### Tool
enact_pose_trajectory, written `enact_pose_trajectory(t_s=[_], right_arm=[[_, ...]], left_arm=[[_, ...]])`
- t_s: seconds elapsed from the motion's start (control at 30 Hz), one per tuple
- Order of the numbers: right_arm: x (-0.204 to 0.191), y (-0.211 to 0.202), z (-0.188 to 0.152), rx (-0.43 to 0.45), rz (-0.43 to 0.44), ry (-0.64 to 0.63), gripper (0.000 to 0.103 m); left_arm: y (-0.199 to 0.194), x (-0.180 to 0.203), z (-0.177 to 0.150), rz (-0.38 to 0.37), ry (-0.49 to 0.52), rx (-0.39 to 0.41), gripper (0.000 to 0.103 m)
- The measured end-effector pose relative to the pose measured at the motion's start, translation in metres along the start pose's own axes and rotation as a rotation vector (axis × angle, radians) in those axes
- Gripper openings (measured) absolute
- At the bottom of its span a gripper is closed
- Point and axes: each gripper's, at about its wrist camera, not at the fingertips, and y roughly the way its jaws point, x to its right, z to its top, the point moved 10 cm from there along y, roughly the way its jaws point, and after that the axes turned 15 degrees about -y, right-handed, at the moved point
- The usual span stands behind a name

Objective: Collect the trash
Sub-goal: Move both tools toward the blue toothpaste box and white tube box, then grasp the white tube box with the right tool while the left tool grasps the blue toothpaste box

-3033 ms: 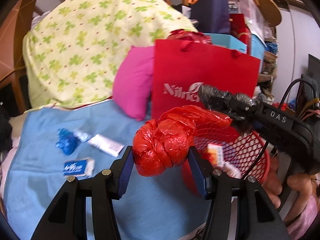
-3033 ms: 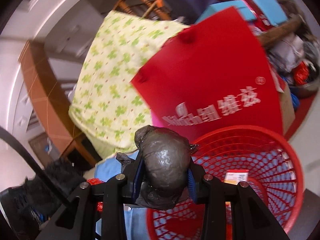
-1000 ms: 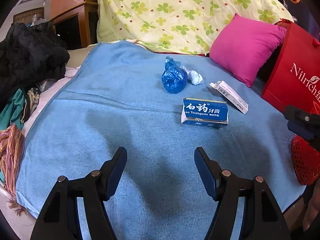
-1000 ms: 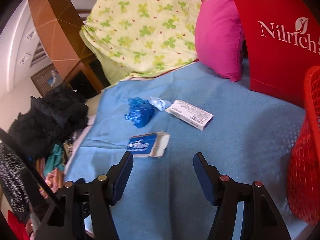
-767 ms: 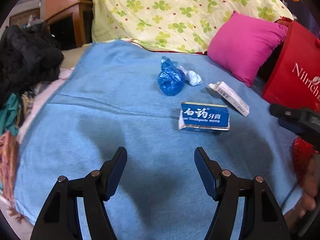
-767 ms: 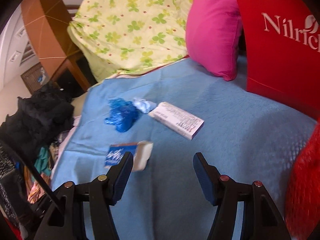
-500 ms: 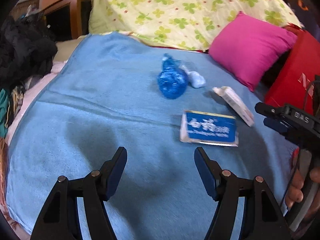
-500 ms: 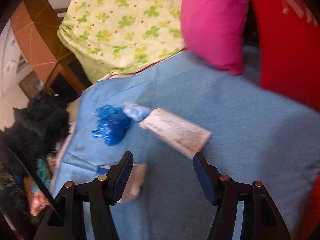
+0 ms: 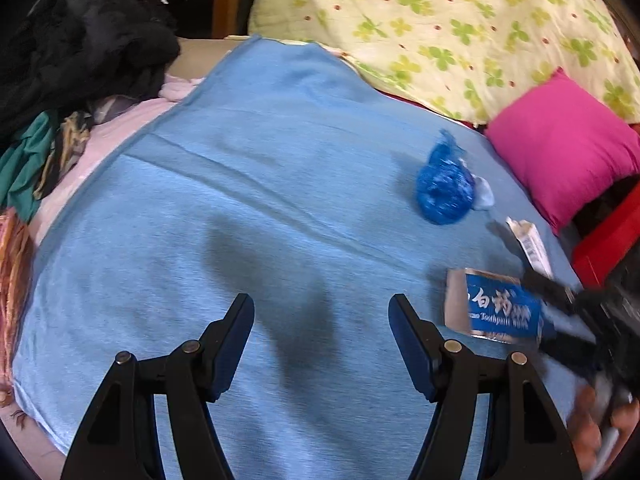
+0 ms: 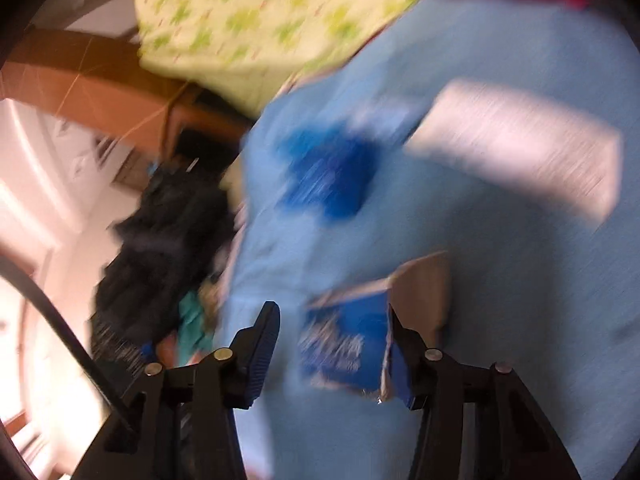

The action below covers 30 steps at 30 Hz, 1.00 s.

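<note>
A: Left tool (image 9: 321,336), nearest the lens: fingers spread wide, nothing between them, hovering over bare light-blue woven blanket (image 9: 256,208).

B: Right tool (image 10: 334,342)?

A: Fingers apart around the flat blue-and-silver cardboard toothpaste box (image 10: 352,344). The box sits between them, its right edge against the right finger, a gap on the left. Not clamped. View heavily blurred. In the left wrist view the same box (image 9: 496,308) lies on the blanket just right of the left tool, with the right tool (image 9: 560,312) reaching onto it.

B: Beyond the box?

A: Long white cardboard carton (image 9: 530,244) lying flat, just past it. Farther on, a crumpled blue plastic bag wad (image 9: 444,188) with a small white paper scrap (image 9: 482,196) touching its right side. All three loose on the blanket.

B: Background?

A: Magenta square cushion (image 9: 560,152) at far right, beside a red paper bag (image 9: 608,240); yellow clover-print quilt (image 9: 440,28) heaped behind. Black clothing pile (image 9: 76,40) far left.
</note>
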Motion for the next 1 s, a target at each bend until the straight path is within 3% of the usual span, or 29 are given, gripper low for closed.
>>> enact_pose_trajectory(t_s=[0.07,0.13,0.33,0.43,0.53,0.7,0.77,0.9,1.0], right_arm=[[-0.026,0.003,-0.011,-0.051,0.061,-0.059,0.054],[-0.035,-0.008,-0.005,-0.020,0.021,-0.131,0.054],[0.012,-0.059,0.027,0.122,-0.130,-0.051,0.055],[0.047,-0.089,0.044,0.208,-0.318,-0.040,0.055],[0.080,-0.104,0.056,0.228,-0.529,-0.044,0.055],[0.105,-0.094,0.070,0.180,-0.669,-0.139,0.055],[0.115,-0.091,0.078,0.194,-0.673,-0.132,0.055],[0.131,-0.082,0.074,0.190,-0.477,-0.005,0.060],[0.134,-0.077,0.075,0.212,-0.420,0.027,0.064]], left_arm=[[-0.004,-0.008,0.006,0.010,-0.021,0.017,0.070],[-0.006,-0.014,0.009,0.014,-0.041,0.024,0.070],[-0.002,-0.004,-0.002,0.009,0.012,0.002,0.070],[-0.001,0.008,-0.009,-0.008,0.039,-0.006,0.070],[-0.001,0.022,-0.017,-0.021,0.079,-0.010,0.070],[0.003,0.046,-0.029,-0.059,0.146,-0.027,0.070],[0.004,0.054,-0.030,-0.081,0.168,-0.029,0.070],[0.005,0.073,-0.024,-0.155,0.215,-0.010,0.070],[0.007,0.088,-0.016,-0.233,0.242,0.002,0.073]])
